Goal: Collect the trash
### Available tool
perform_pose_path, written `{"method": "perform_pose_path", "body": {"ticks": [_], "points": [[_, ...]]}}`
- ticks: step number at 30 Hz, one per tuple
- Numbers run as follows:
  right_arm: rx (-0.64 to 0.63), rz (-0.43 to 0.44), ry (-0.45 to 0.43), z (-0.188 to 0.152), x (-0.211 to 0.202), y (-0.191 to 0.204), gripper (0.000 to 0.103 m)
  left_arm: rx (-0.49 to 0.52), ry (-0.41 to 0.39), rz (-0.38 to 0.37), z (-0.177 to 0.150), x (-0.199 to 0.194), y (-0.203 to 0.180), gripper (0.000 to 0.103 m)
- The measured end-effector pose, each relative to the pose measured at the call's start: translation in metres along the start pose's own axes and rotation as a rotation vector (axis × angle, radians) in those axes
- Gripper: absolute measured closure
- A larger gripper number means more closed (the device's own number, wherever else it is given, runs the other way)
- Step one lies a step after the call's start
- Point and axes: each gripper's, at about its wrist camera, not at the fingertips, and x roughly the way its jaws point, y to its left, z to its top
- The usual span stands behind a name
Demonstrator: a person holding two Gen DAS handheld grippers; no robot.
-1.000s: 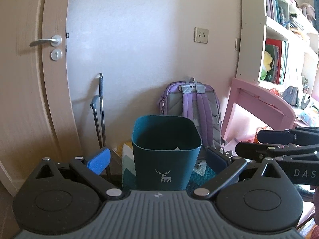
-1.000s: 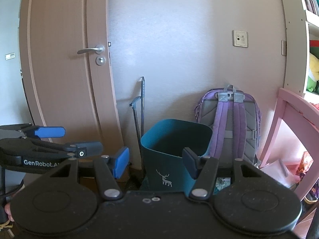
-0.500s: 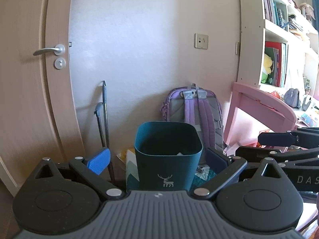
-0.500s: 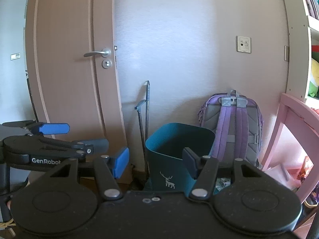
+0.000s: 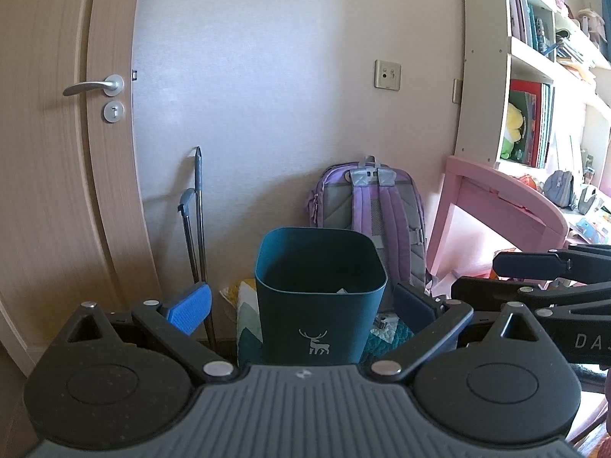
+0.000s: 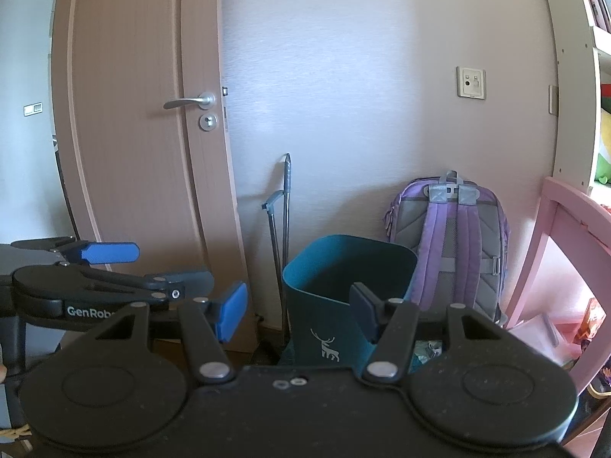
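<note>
**Teal bin framed between two empty pairs of jaws**

Straight ahead of both my grippers stands the teal trash bin (image 5: 320,297), on the floor near the pale wall. Seen from my left gripper (image 5: 303,307), the bin sits squarely between the blue pads (image 5: 191,307), beyond their tips and touching neither. My left jaws are spread wide and hold nothing. Seen from my right gripper (image 6: 298,307), the bin is also ahead, a little right of centre, so that the darker right pad (image 6: 362,311) overlaps its front wall in the picture; I cannot tell whether they touch. Those jaws, too, stand wide apart and empty. Each gripper shows at the edge of the other's view, side by side.

The bin is smooth matte plastic, a rounded square that narrows toward its base, with a small pale deer printed on the front. A scrap of white trash (image 5: 341,290) peeks above the far inner wall. My pads are ribbed blue rubber on black arms with metal rivets.

Behind the bin a purple and grey backpack (image 5: 376,213) leans upright against the wall. Left of it stand thin metal poles with grey grips (image 5: 196,229), next to a wood-grain door (image 5: 57,191) with a metal lever handle. A pink desk (image 5: 500,210) fills the right.
</note>
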Motion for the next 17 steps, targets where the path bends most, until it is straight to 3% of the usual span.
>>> {"method": "perform_pose_path", "body": {"ticks": [17], "points": [[0.056, -0.005, 0.056, -0.016, 0.039, -0.021, 0.043, -0.013, 0.012, 0.05, -0.011, 0.038, 0.019, 0.001]]}}
